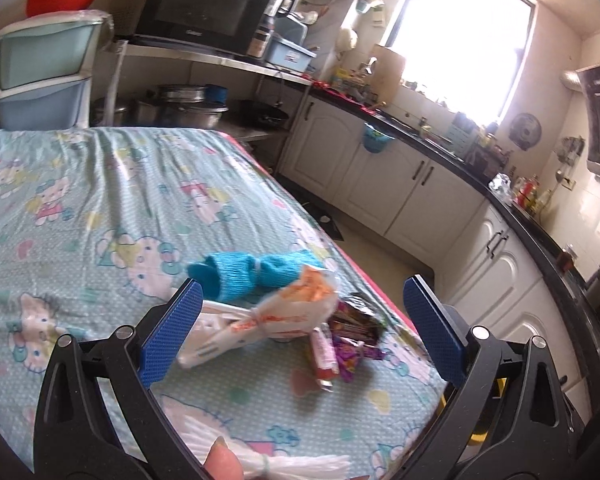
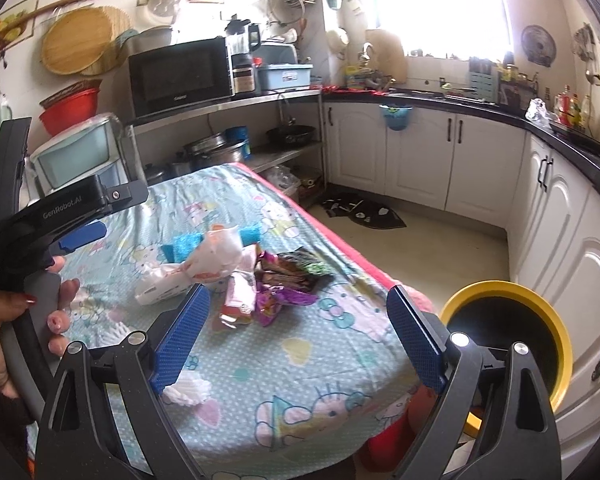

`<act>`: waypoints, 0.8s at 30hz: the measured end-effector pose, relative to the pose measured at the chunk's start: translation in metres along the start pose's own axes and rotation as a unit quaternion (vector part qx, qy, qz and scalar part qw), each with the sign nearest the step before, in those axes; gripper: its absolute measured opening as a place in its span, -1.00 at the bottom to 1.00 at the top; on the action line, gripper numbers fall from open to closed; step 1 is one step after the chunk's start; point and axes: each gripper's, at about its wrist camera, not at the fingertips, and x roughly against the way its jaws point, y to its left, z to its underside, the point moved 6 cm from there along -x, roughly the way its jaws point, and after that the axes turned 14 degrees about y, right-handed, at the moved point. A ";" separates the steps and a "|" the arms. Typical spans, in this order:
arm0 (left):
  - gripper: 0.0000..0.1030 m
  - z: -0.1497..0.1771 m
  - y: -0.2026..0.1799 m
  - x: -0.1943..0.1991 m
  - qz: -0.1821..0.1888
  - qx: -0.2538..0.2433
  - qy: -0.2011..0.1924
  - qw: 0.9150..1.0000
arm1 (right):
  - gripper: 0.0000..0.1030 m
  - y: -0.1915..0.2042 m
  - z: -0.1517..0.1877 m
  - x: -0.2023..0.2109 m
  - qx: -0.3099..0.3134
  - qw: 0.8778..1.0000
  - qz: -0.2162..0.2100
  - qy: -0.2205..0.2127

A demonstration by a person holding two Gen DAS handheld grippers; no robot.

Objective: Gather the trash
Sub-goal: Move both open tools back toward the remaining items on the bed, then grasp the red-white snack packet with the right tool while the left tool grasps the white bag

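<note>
Kitchen setting, with a table under a cartoon-cat tablecloth [image 1: 100,184] taking up the middle, white cabinets [image 2: 420,156] and a dark countertop [image 2: 480,106] running along the far and right sides, a microwave [image 2: 180,76] sitting on a steel shelf at far left.

Lying in a loose heap near the right edge of the table: a crumpled white-and-orange plastic bag [image 1: 268,320], just right of it a dark snack wrapper [image 2: 296,268], a purple wrapper [image 2: 272,300] and a pink-and-red sachet [image 1: 324,356], all touching or overlapping. Resting just behind the heap, a blue knitted cloth [image 1: 244,276]. Lying nearer on the cloth, a white foam net sleeve [image 2: 188,392].

Standing on the floor past the near right corner of the table, a yellow-rimmed trash bin [image 2: 540,304] with a dark inside.

Hovering over the near part of the table, left gripper [image 1: 300,328] spread wide, holding nothing, blue pads [image 1: 168,344] framing the white bag without touching it. Right gripper [image 2: 296,336] likewise gaping wide and empty, hanging above the near table edge, pointing toward the heap. Showing at far left in the right wrist view, a hand [image 2: 4,320] gripping the left tool's handle.
</note>
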 end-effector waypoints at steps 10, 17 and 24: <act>0.79 -0.002 0.045 -0.003 -0.026 0.038 0.008 0.999 | 0.70 0.029 0.002 -0.024 0.032 0.999 -0.018 0.023; 0.79 0.002 0.075 -0.013 -0.035 0.066 0.025 0.997 | 0.70 0.045 0.002 -0.044 0.045 0.998 -0.032 0.041; 0.79 0.013 0.099 -0.038 -0.004 0.104 0.069 0.992 | 0.67 0.056 0.005 -0.077 0.057 0.995 -0.047 0.072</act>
